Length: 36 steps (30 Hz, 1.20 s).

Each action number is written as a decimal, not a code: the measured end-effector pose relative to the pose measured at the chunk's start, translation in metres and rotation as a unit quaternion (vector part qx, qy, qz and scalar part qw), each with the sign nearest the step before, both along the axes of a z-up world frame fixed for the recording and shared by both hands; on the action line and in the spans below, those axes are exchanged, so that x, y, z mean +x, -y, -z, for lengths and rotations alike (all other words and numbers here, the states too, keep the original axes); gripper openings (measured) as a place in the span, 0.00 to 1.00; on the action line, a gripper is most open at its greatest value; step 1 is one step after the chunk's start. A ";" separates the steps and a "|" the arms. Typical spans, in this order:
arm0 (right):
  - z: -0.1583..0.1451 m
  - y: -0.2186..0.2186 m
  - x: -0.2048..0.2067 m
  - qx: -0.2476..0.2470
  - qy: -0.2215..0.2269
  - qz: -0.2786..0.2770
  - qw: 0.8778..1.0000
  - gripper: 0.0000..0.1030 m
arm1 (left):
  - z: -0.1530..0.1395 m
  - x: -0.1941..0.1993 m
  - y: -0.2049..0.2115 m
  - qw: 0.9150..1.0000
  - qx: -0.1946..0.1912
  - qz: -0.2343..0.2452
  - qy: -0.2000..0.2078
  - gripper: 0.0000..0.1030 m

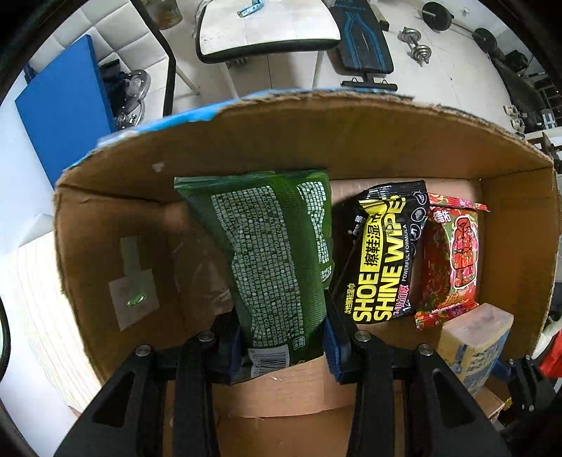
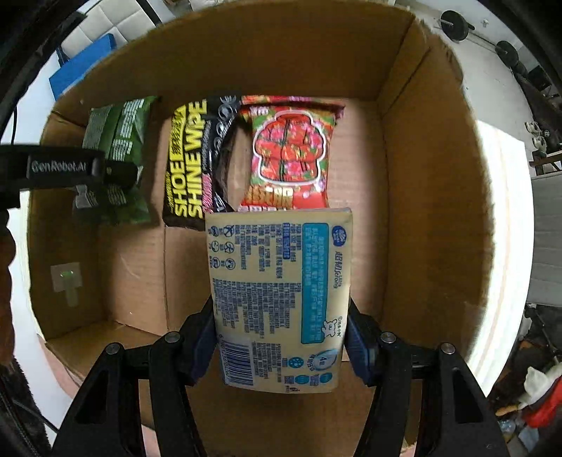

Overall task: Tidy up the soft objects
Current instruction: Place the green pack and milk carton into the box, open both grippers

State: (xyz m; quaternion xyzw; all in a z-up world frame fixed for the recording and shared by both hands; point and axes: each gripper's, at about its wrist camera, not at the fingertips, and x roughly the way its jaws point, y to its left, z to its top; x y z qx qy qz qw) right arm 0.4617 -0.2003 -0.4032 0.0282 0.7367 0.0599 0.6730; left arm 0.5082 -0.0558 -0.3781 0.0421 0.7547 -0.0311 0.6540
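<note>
A cardboard box (image 1: 267,140) (image 2: 414,197) lies open under both grippers. My left gripper (image 1: 282,348) is shut on a green pack (image 1: 277,253) and holds it inside the box at the left; the pack also shows in the right wrist view (image 2: 119,140). My right gripper (image 2: 281,344) is shut on a cream tissue pack (image 2: 277,298), low over the box floor at the front; it also shows in the left wrist view (image 1: 474,341). A black and yellow shoe wipe pack (image 1: 383,253) (image 2: 196,158) and a red pack (image 1: 453,253) (image 2: 291,151) lie side by side against the far wall.
The left gripper's body (image 2: 63,168) reaches into the box from the left in the right wrist view. A blue board (image 1: 63,116), a white chair (image 1: 267,31), a bench (image 1: 361,38) and dumbbells (image 1: 418,45) stand on the floor beyond the box.
</note>
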 end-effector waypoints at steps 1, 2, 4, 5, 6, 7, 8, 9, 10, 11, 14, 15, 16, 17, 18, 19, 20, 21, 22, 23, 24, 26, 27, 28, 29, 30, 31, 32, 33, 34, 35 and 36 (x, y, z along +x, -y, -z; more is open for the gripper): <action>0.005 -0.001 -0.001 -0.002 -0.004 0.000 1.000 0.63 | 0.001 0.000 0.000 1.000 0.003 0.001 0.000 0.34; 0.009 -0.002 -0.001 -0.004 -0.007 0.000 1.000 0.63 | 0.002 0.002 0.001 1.000 0.004 0.001 -0.002 0.34; 0.012 -0.001 -0.003 -0.009 -0.012 -0.003 1.000 0.63 | 0.003 0.003 0.001 1.000 0.004 -0.002 -0.002 0.36; 0.018 -0.001 0.002 -0.011 -0.015 -0.005 1.000 0.64 | 0.003 0.003 0.000 1.000 0.002 -0.005 -0.004 0.36; 0.020 -0.002 0.001 -0.013 -0.019 -0.009 1.000 0.64 | 0.003 0.004 -0.001 1.000 -0.002 -0.008 -0.006 0.37; 0.020 -0.003 0.001 -0.015 -0.024 -0.011 1.000 0.65 | 0.002 0.005 -0.002 1.000 -0.007 -0.011 -0.009 0.38; 0.022 -0.004 -0.002 -0.017 -0.028 -0.012 0.999 0.65 | 0.000 0.005 -0.002 1.000 -0.012 -0.011 -0.010 0.46; 0.021 -0.003 -0.002 -0.020 -0.033 -0.009 0.999 0.70 | -0.002 0.006 -0.003 1.000 -0.016 -0.010 -0.008 0.50; 0.020 -0.001 -0.004 -0.016 -0.032 -0.006 0.999 0.76 | -0.006 0.006 -0.002 1.000 -0.015 -0.008 -0.001 0.58; 0.020 -0.003 0.000 -0.012 -0.030 -0.005 0.999 0.78 | -0.010 0.005 -0.003 1.000 -0.016 -0.007 0.005 0.68; 0.006 -0.004 0.001 -0.016 -0.015 -0.002 1.000 0.91 | -0.026 0.001 -0.002 1.000 -0.018 -0.008 0.024 0.84; 0.002 -0.004 0.001 -0.018 -0.011 -0.002 1.000 0.94 | -0.030 0.001 -0.003 0.999 -0.022 -0.012 0.028 0.85; -0.002 -0.004 0.001 -0.019 -0.007 0.000 1.000 0.97 | -0.035 -0.001 -0.004 0.999 -0.025 -0.015 0.032 0.88; -0.006 -0.003 0.000 -0.019 -0.003 0.003 1.000 0.99 | -0.039 -0.003 -0.005 0.999 -0.027 -0.018 0.038 0.94; -0.009 -0.002 0.000 -0.019 0.002 0.005 1.000 1.00 | -0.041 -0.003 -0.007 0.999 -0.028 -0.021 0.042 0.97; -0.014 0.000 -0.001 -0.018 0.008 0.006 1.000 1.00 | -0.046 -0.007 -0.009 0.998 -0.029 -0.024 0.048 0.97; -0.018 0.001 -0.002 -0.021 0.014 0.007 1.000 1.00 | -0.051 -0.010 -0.010 0.998 -0.031 -0.027 0.052 0.98; -0.022 0.003 -0.003 -0.023 0.019 0.008 1.000 1.00 | -0.052 -0.012 -0.012 0.998 -0.031 -0.028 0.055 0.98; -0.027 0.005 -0.004 -0.025 0.026 0.009 0.999 1.00 | -0.057 -0.016 -0.013 0.997 -0.033 -0.029 0.059 0.98; -0.036 0.009 -0.004 -0.026 0.028 0.009 0.999 1.00 | -0.059 -0.018 -0.014 0.997 -0.033 -0.030 0.062 0.98; -0.040 0.010 -0.006 -0.026 0.030 0.010 0.999 1.00 | -0.063 -0.022 -0.015 0.997 -0.032 -0.031 0.066 0.98; -0.046 0.011 -0.009 -0.023 0.033 0.011 0.999 1.00 | -0.069 -0.029 -0.015 0.996 -0.029 -0.032 0.072 0.98; -0.049 0.011 -0.010 -0.022 0.035 0.010 0.999 1.00 | -0.072 -0.034 -0.016 0.996 -0.028 -0.031 0.075 0.98; -0.055 0.014 -0.010 -0.021 0.037 0.008 0.999 1.00 | -0.077 -0.040 -0.016 0.996 -0.026 -0.029 0.080 0.98; -0.058 0.013 -0.012 -0.020 0.038 0.007 0.999 1.00 | -0.081 -0.044 -0.016 0.996 -0.025 -0.028 0.084 0.98; -0.062 0.014 -0.015 -0.016 0.039 0.009 0.999 1.00 | -0.084 -0.047 -0.017 0.995 -0.025 -0.029 0.089 0.98; -0.064 0.012 -0.017 -0.012 0.039 0.010 0.999 1.00 | -0.087 -0.050 -0.019 0.995 -0.024 -0.031 0.094 0.98; -0.069 0.011 -0.020 -0.007 0.038 0.012 0.999 1.00 | -0.092 -0.056 -0.021 0.994 -0.025 -0.036 0.101 0.98; -0.072 0.014 -0.021 -0.003 0.039 0.014 0.999 1.00 | -0.097 -0.061 -0.023 0.993 -0.028 -0.040 0.106 0.98; -0.075 0.015 -0.024 0.000 0.042 0.014 0.999 1.00 | -0.100 -0.065 -0.024 0.993 -0.029 -0.043 0.108 0.98; -0.078 0.015 -0.026 -0.001 0.047 0.012 0.999 1.00 | -0.105 -0.069 -0.025 0.992 -0.029 -0.048 0.112 0.98; -0.080 0.014 -0.029 -0.003 0.053 0.011 0.999 1.00 | -0.110 -0.074 -0.025 0.992 -0.026 -0.048 0.117 0.98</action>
